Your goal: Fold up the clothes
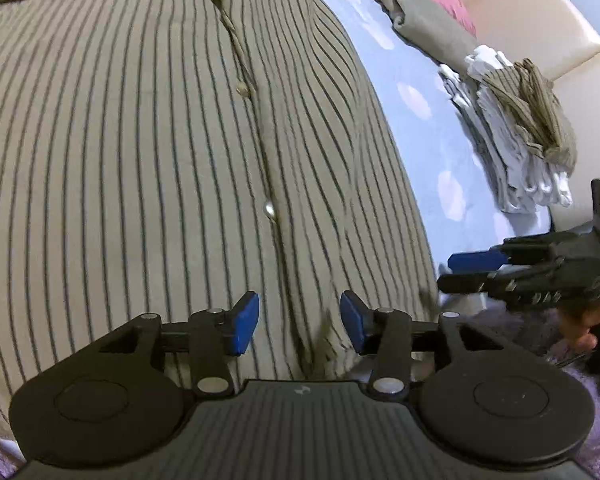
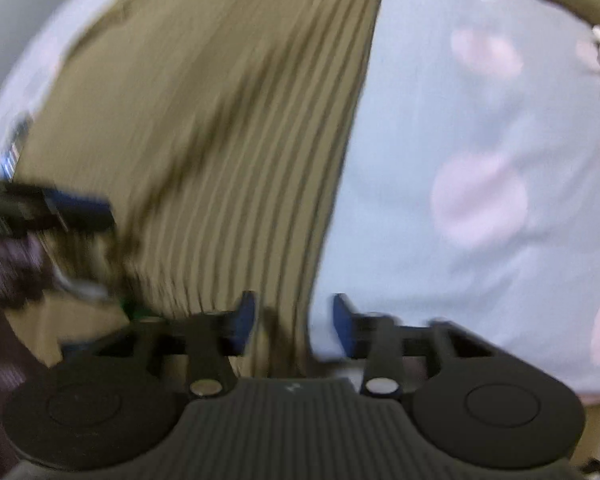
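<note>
Two tongs, both released: left tongs (image 1: 299, 322) over the hem of the khaki dark-striped button-up shirt (image 1: 140, 160) spread on the pale-blue pink-spotted bedsheet (image 2: 460, 140); right tongs (image 2: 295, 318) straddle the shirt's edge.

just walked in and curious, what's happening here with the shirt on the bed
A person is working with two handheld grippers on a tan button-up shirt with dark stripes, spread flat on a pale blue sheet with pink spots. The left gripper is open at the shirt's bottom hem by the button placket. The right gripper is open at the shirt's side edge, its view blurred. Neither grips fabric yet. A stack of folded white and tan clothes sits nearby.
</note>
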The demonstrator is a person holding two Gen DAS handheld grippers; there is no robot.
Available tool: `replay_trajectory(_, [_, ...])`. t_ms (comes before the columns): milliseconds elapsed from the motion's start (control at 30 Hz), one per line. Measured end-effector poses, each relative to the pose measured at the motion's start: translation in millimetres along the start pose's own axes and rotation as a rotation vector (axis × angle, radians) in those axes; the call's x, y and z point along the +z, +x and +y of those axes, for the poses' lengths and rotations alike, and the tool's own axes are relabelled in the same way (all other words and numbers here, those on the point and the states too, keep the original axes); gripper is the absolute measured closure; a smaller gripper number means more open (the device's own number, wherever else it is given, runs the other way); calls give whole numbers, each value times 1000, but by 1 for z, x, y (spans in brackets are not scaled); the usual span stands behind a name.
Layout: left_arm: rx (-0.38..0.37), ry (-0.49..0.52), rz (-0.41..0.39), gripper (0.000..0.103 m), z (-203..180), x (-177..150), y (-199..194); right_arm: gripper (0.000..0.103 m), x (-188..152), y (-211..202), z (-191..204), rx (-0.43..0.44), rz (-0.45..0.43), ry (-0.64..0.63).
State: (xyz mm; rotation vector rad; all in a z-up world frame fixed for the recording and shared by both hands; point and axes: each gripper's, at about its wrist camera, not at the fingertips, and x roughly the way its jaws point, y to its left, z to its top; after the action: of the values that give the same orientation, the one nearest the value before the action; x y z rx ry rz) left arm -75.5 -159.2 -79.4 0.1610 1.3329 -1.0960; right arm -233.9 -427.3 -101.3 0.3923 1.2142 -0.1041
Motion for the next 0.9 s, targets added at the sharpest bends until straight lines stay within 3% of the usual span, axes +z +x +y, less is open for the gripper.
replay_trajectory(133, [-2,-21,-21,60,4,4,-2,58,10,23,-3,-18,10,45])
replay_trajectory(167, [-2,-25,-24,60,5,4,-2,69,11,28,-4,-26,18,49])
replay_trajectory(200, [5,-17,-23,60,3,5,0,103,12,30,-3,-28,21,45])
replay_trajectory(433, [50,34,-13,61,-4,6,10,103,-1,26,-1,-40,73,12])
replay_trajectory(567, [77,65,-7,71,-9,7,16,103,-10,36,-3,-66,144,3])
replay_trajectory(667, [128,118,5,72,-18,7,16,103,-16,37,-2,-78,167,-2])
replay_trajectory(800, [149,141,0,72,-25,4,11,100,-16,27,4,-130,116,-26])
replay_trajectory(833, [148,128,-8,71,-24,5,8,98,-15,22,7,-149,89,-36])
replay_trajectory(900, [156,110,-40,66,-21,8,-1,74,-9,9,14,-199,15,-61])
